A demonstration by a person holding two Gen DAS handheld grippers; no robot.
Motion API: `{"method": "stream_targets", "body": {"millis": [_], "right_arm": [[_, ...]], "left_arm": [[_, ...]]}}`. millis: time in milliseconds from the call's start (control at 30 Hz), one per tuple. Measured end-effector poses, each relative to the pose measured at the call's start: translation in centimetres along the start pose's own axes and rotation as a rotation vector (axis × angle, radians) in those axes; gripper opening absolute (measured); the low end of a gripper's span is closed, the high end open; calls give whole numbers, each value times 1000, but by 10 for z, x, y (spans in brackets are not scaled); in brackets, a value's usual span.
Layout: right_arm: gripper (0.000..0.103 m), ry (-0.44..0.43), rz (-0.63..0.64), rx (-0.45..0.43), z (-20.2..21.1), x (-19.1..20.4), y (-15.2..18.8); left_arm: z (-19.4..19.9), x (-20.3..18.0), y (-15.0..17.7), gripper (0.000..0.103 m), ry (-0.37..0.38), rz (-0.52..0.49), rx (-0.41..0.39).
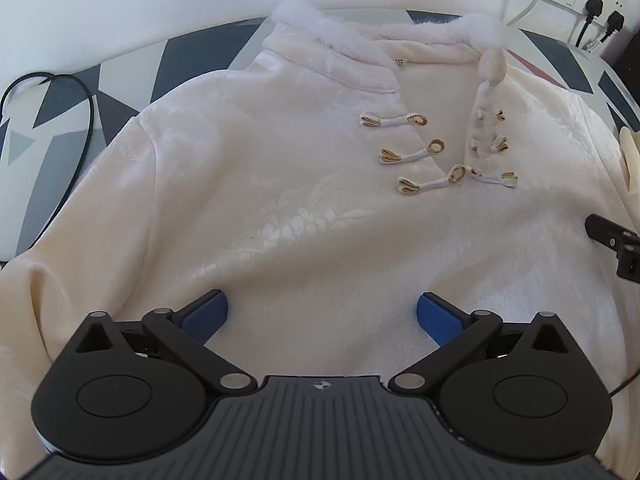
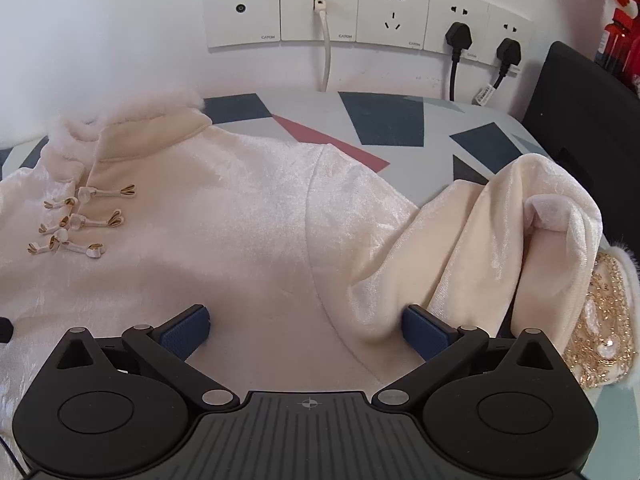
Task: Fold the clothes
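Cream jacket (image 1: pixel 248 208) spread face-up, unfolded; sleeve (image 2: pixel 480 248) bunched; left gripper (image 1: pixel 322 316), right gripper (image 2: pixel 306 330) spread wide, empty; 0 folds done.

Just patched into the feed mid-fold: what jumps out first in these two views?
A cream velvet jacket with a fluffy white collar lies front-up over the patterned table cover, gold-tipped loop fastenings down its open neck. On its right side one sleeve is bunched up, its beaded gold cuff hanging at the table's edge. Both the left tool and right tool hover open over the fabric.
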State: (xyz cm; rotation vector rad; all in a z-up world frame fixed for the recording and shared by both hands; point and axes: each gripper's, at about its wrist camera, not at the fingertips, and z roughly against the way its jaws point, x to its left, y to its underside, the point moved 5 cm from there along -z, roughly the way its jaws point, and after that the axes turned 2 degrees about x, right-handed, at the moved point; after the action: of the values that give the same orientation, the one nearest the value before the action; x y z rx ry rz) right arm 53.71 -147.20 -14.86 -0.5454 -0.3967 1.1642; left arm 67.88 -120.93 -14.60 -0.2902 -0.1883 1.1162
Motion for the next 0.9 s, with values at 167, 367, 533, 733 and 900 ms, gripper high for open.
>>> {"method": "stream_targets", "body": {"millis": [167, 367, 533, 733, 900], "right_arm": [[102, 8, -6, -33, 1, 0, 3], [102, 12, -3, -51, 1, 1, 5], [102, 8, 12, -47, 0, 1, 4], [102, 3, 22, -32, -1, 1, 2], [102, 2, 27, -20, -1, 1, 1]], "left_arm": [[-1, -5, -2, 103, 3, -15, -14], [0, -5, 2, 103, 6, -13, -43], [0, -5, 3, 103, 6, -8, -57], [1, -5, 2, 103, 1, 18, -51], [20, 3, -1, 101, 36, 163, -70]]}}
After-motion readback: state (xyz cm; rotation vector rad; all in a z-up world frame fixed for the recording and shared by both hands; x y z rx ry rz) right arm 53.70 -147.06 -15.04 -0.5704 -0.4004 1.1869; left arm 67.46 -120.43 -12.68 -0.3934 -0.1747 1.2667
